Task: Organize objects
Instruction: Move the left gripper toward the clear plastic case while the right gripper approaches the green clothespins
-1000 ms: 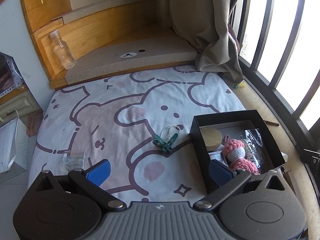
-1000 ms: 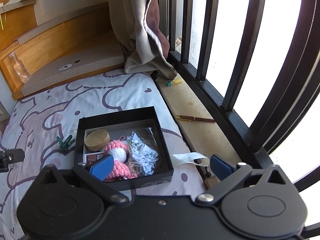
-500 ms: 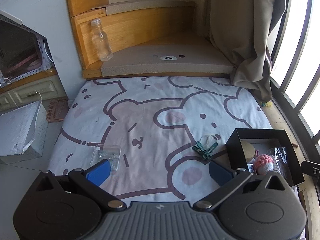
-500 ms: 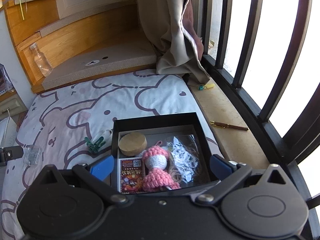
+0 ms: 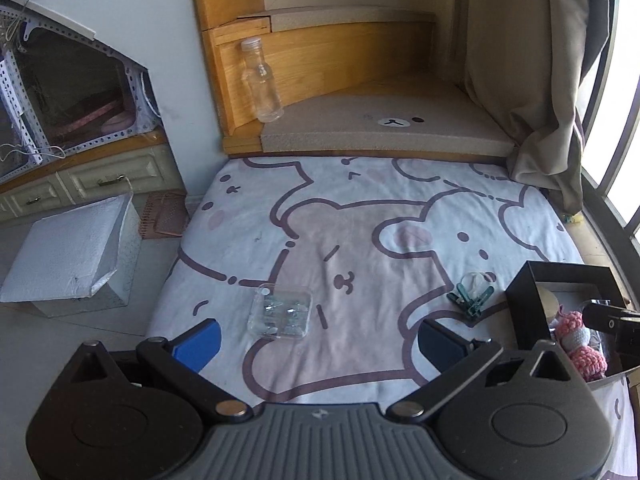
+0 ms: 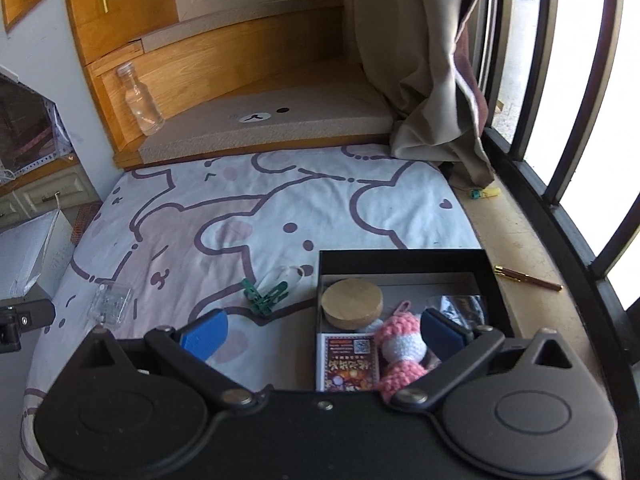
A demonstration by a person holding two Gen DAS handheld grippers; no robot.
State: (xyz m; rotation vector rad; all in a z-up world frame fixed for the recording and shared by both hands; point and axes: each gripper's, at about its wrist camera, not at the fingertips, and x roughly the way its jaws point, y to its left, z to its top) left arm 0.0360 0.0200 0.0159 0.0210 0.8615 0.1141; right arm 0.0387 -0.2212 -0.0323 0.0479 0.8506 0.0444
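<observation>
- A black open box [image 6: 404, 258] is seen at the right side of the bed, near the window ledge. A round wooden disc [image 6: 352, 303], a pink-and-white crochet toy [image 6: 400, 350], a printed red card pack [image 6: 347, 366] and a crinkled clear bag [image 6: 464, 306] are held inside.
- A small clear plastic case [image 5: 282, 312] lies on the sheet, well apart from the box; contents are too blurred to be identified, possibly small metal parts.
- Green clothespins [image 5: 470, 300] are found between the case and the box, just beside a clear loop.
- The surface is a bed sheet [image 5: 360, 208] printed with cartoon bears. A clear bottle [image 5: 262, 80] stands upright on a wooden step beyond it; a beige curtain [image 6: 424, 80] hangs by the barred window, and a pen [image 6: 528, 278] lies on the ledge.
- The left gripper [image 5: 318, 340] is held wide apart above the sheet, the case just ahead of it; nothing is gripped.
- The right gripper [image 6: 322, 330] is likewise spread wide, one finger over the box, nothing clamped.
</observation>
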